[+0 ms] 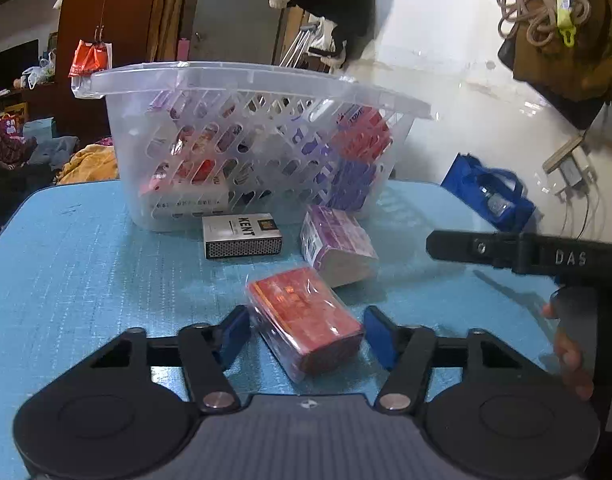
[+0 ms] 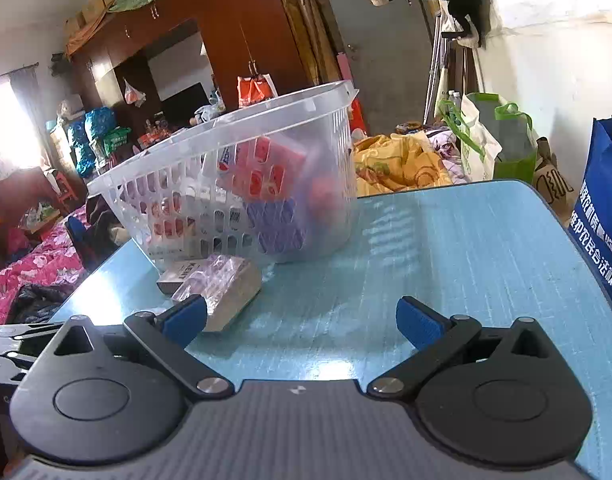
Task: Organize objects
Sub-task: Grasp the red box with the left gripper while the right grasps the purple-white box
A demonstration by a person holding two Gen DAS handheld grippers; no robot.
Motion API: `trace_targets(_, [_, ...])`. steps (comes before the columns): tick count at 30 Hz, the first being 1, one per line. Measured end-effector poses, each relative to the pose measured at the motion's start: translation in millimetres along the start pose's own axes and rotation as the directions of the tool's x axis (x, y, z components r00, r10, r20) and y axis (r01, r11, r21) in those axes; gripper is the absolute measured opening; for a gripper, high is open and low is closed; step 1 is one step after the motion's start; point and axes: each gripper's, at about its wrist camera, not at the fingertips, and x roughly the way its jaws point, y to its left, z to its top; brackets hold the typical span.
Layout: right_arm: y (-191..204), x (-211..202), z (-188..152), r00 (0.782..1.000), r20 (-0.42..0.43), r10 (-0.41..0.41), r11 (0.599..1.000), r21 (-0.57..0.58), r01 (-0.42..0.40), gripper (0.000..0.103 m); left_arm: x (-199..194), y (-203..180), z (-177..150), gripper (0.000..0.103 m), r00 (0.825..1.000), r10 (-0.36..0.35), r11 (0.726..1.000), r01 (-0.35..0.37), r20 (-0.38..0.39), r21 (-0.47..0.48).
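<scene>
Left gripper [image 1: 306, 334] low over the blue table [image 1: 86, 264], jaws partly drawn in around a red pack in clear wrap [image 1: 306, 320]. Blue pads [image 1: 234, 334] sit just beside the pack's two long sides; a thin gap shows at the right pad, and at the left pad I cannot tell whether it touches. No firm squeeze visible. Pack lies flat on the table, turned at a slant to the fingers, its near end reaching back between them.

Just beyond the red pack: a purple pack in clear wrap [image 1: 338, 244], lying tilted with one end toward the basket. Left of it, a white cigarette box marked KENT [image 1: 242, 235], flat on the table, close against the basket wall.

Clear plastic basket with slotted sides [image 1: 258, 80] stands upright at the table's far side. Inside, several packs, red, purple and white, piled loosely; exact count not readable through the slots.

Right gripper [image 2: 302, 316] held off to the right, jaws spread wide, nothing between them but bare table. Its left pad sits near the purple pack [image 2: 222, 284] without clear contact. From this side the cigarette box [image 2: 178, 274] peeks out behind the purple pack, and the basket [image 2: 226, 132] stands beyond both.

Left view also catches the right tool's black arm and part of a hand [image 1: 570, 352] at the right edge.

Around the table: blue tote bag [image 1: 490, 196] on the floor, yellow cloth [image 2: 398, 164], dark wood wardrobe [image 2: 234, 32].
</scene>
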Motion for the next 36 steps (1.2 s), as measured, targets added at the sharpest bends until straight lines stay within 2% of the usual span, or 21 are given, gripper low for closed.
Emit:
trace_targets(2, [1.1, 0.3, -0.5, 1.000, -0.005, 0.006, 1.000, -0.005, -0.006, 0.103, -2.2, 5.3, 0.4, 0.061, 1.000, -0.014, 1.000, 0.014, 0.010, -0.013])
trace_targets(6, [16.4, 8.8, 1.8, 1.000, 0.001, 0.011, 1.000, -0.022, -0.011, 0.103, -13.4, 23.5, 4.4, 0.060, 0.998, 0.019, 0.999, -0.017, 0.057, -0.029])
trace_targets(9, [45.3, 29.2, 9.8, 0.999, -0.037, -0.008, 0.995, -0.100, 0.004, 0.103, -21.0, 42.9, 9.6, 0.060, 0.996, 0.010, 0.997, -0.004, 0.085, -0.077])
trace_targets(11, [59.1, 45.6, 16.2, 0.996, -0.087, -0.011, 0.992, -0.123, 0.000, 0.098, -22.6, 52.0, 12.1, 0.060, 0.995, 0.020, 0.996, -0.011, 0.094, -0.092])
trace_targets(14, [71.7, 67.2, 18.8, 0.989, -0.138, -0.051, 0.985, -0.173, 0.026, 0.087, -21.5, 60.9, 13.3, 0.060, 0.995, 0.009, 0.993, 0.003, 0.100, -0.114])
trace_targets(16, [71.7, 73.8, 16.8, 0.986, -0.158, -0.060, 0.982, -0.186, 0.030, 0.059, -20.8, 63.3, 13.7, 0.060, 0.994, 0.003, 0.993, 0.010, 0.107, -0.118])
trace_targets(18, [65.1, 65.7, 13.8, 0.991, -0.131, -0.027, 0.986, -0.164, 0.005, 0.059, -20.7, 65.3, 13.5, 0.060, 0.993, -0.008, 0.993, 0.022, 0.118, -0.119])
trace_targets(22, [44.1, 35.3, 7.0, 1.000, -0.025, -0.016, 0.991, -0.133, 0.012, 0.059, -22.3, 65.5, 13.5, 0.060, 0.988, -0.017, 0.993, 0.034, 0.151, -0.110])
trace_targets(26, [13.0, 13.8, 1.9, 0.999, 0.035, 0.038, 0.998, -0.041, -0.036, 0.059, -20.7, 69.5, 11.6, 0.060, 0.985, -0.019, 0.992, 0.040, 0.173, -0.124])
trace_targets(28, [3.6, 4.0, 0.3, 0.995, 0.078, 0.065, 0.998, -0.010, -0.065, 0.059, -27.2, 73.3, 9.9, 0.060, 0.976, -0.019, 0.989, 0.050, 0.216, -0.139])
trace_targets(32, [5.8, 3.0, 3.0, 0.992, 0.101, 0.080, 0.997, -0.004, -0.080, 0.059, -37.6, 84.2, 6.9, 0.060, 0.957, -0.019, 0.979, 0.076, 0.288, -0.190])
trace_targets(36, [8.9, 2.0, 4.9, 0.990, 0.115, 0.083, 0.997, -0.012, -0.082, 0.059, -36.2, 84.4, 7.6, 0.060, 0.957, -0.028, 0.978, 0.086, 0.290, -0.190])
